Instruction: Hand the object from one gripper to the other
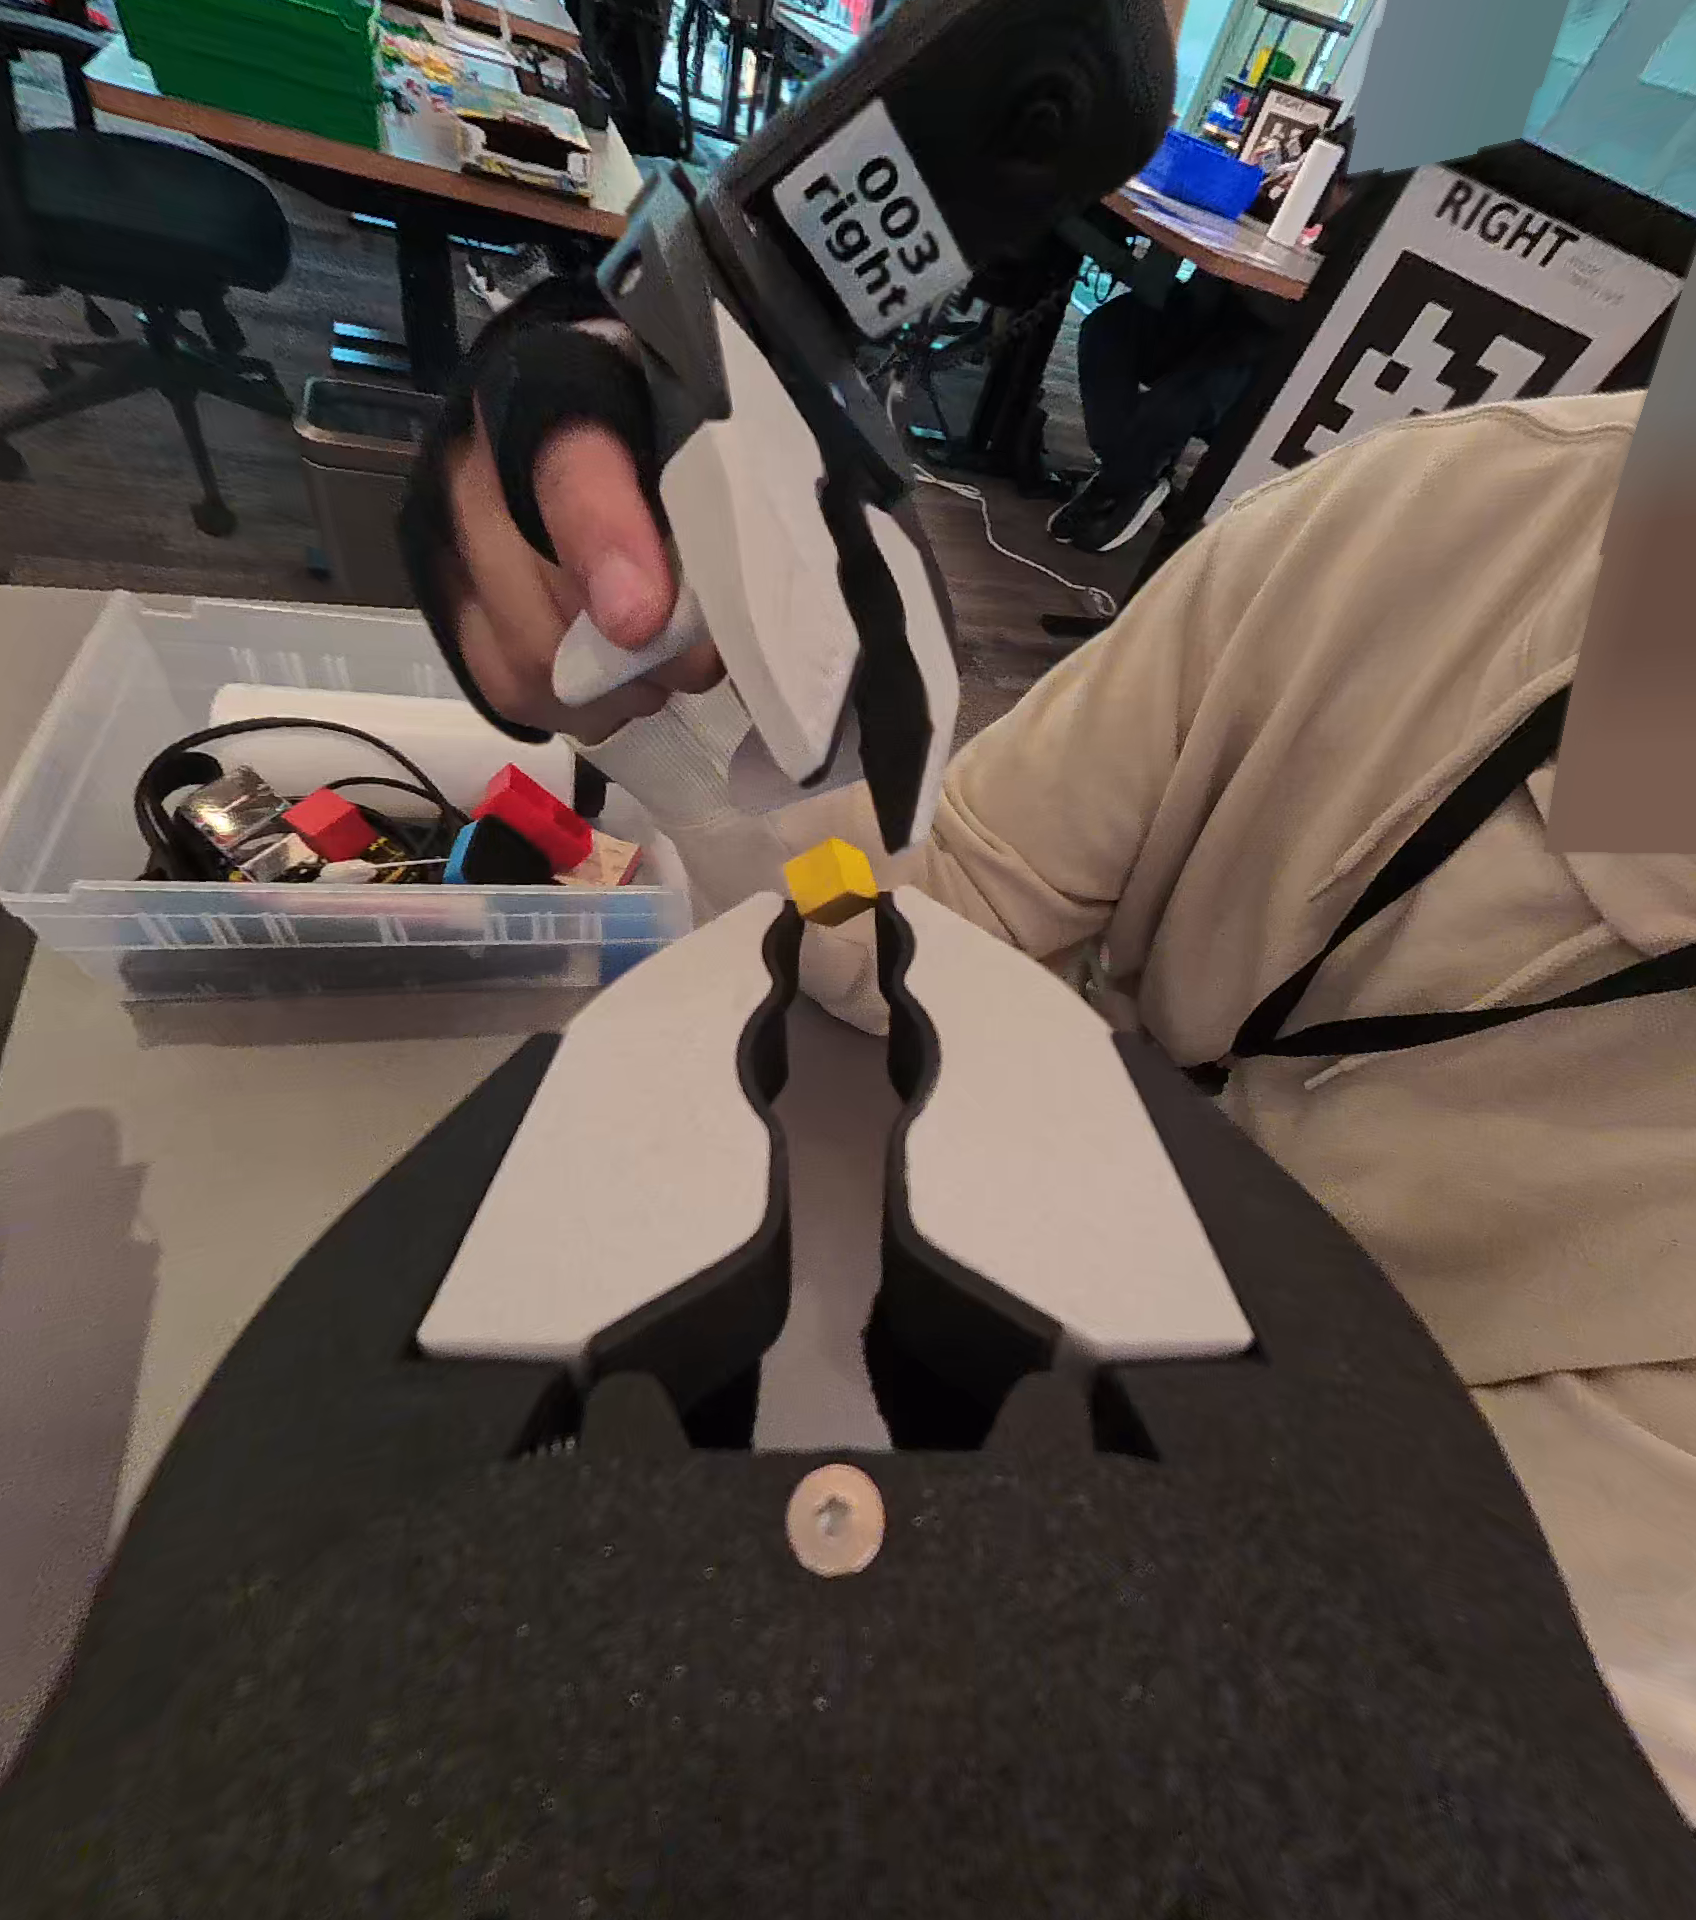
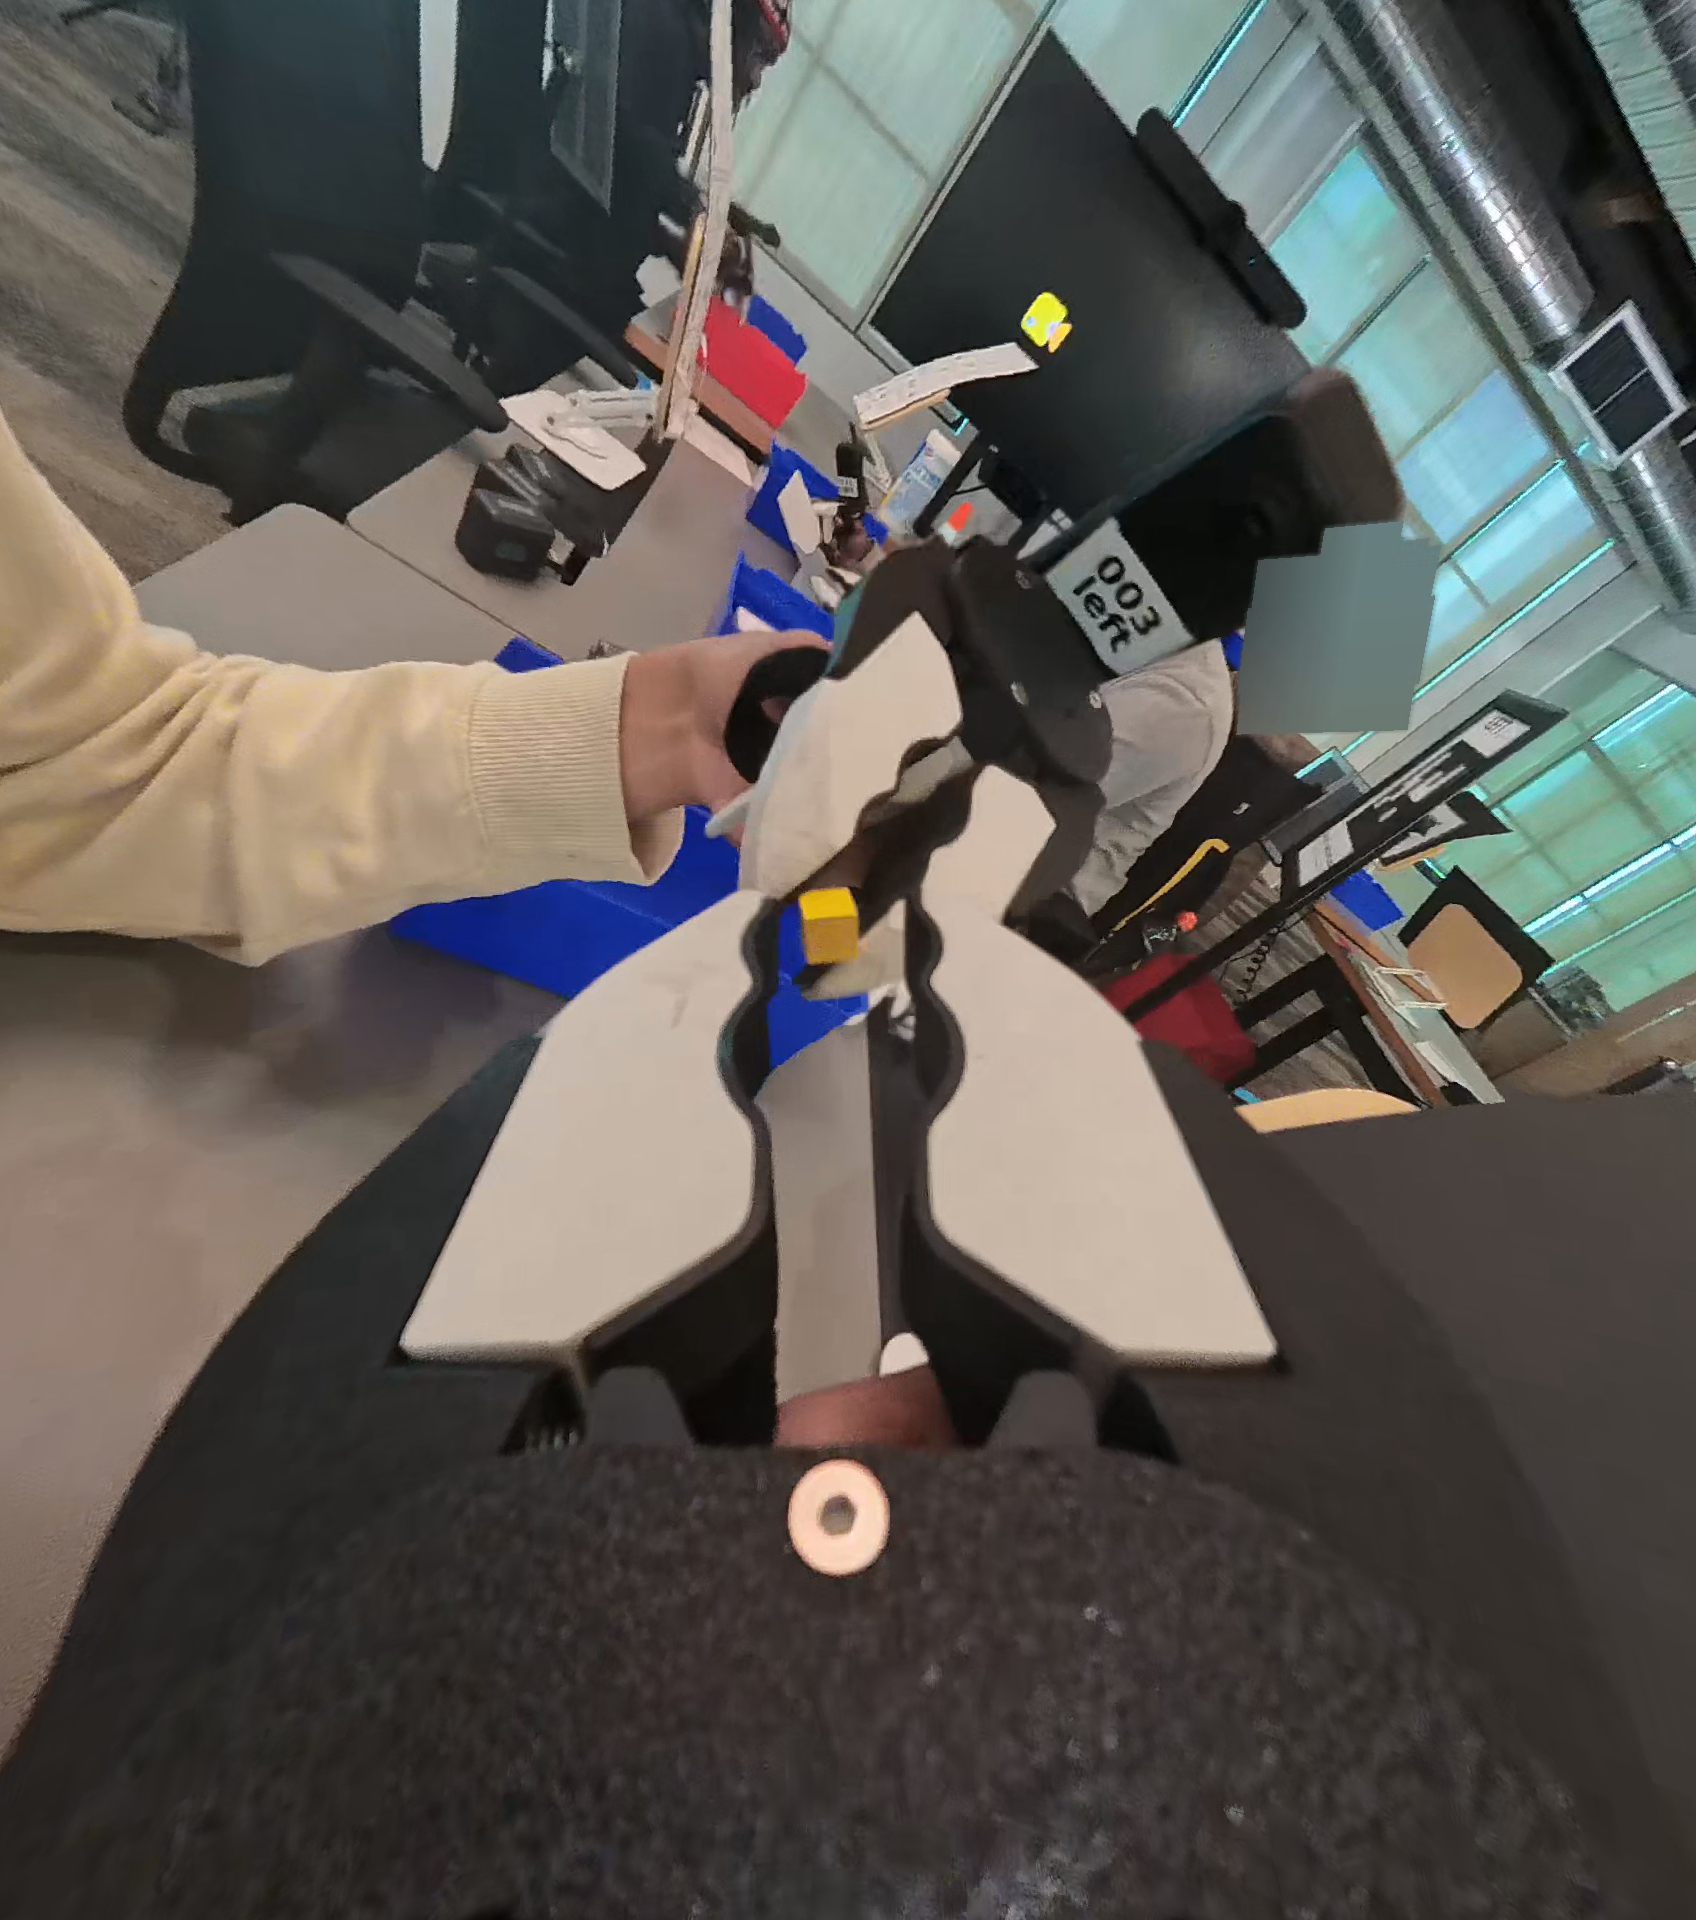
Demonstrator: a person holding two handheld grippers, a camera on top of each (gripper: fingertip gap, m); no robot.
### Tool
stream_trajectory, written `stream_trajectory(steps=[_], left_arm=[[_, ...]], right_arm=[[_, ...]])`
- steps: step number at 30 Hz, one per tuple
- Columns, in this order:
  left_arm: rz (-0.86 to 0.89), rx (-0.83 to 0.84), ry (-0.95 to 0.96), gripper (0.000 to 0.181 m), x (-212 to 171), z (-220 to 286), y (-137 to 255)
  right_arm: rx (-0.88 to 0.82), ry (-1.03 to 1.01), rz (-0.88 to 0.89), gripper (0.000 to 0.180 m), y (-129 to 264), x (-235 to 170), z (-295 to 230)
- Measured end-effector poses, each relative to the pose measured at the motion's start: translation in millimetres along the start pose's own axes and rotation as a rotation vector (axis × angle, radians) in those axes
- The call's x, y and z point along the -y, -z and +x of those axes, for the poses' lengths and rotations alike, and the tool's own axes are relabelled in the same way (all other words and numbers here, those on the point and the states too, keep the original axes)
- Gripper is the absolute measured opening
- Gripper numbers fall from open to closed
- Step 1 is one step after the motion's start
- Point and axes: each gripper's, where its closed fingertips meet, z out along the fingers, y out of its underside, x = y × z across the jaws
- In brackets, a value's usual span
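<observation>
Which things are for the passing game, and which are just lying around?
For the job: small yellow cube; left gripper, pinching it; right gripper, close beside it.

Lying about: clear plastic bin of red blocks; black office chair.

Your left tongs (image 1: 836,914) sit at the centre of the frame, tips pinched on the small yellow cube (image 1: 829,881). Your right tongs (image 1: 859,800) come down from the upper middle, tips just above and right of the cube, held by your hand (image 1: 553,551). At left centre, a clear plastic bin (image 1: 304,925) of red and blue blocks rests on the grey counter (image 1: 252,1122).
</observation>
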Motion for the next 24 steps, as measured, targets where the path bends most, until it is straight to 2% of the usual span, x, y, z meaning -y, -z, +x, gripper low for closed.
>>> stream_trajectory(steps=[6,8,15,19,24], left_arm=[[0.005,-0.055,-0.008,0.013,1.8,7.4,-5.8],[0.015,-0.067,-0.003,0.013,4.1,8.7,-6.6],[-0.007,-0.089,0.023,0.013,1.3,9.5,-10.3],[-0.007,0.026,0.070,0.013,-0.5,-9.3,-4.7],[0.010,0.258,0.173,0.030,-2.4,-44.8,10.4]], right_arm=[[-0.002,0.029,-0.050,0.019,-2.6,-2.8,-5.1],[0.008,0.035,-0.042,0.011,-1.2,-1.3,-7.6],[0.046,0.039,-0.082,0.011,-3.7,-7.7,-11.9],[-0.032,0.064,-0.194,0.010,-5.0,-22.8,1.0],[-0.128,0.078,-0.368,0.010,-6.9,-51.3,17.8]])
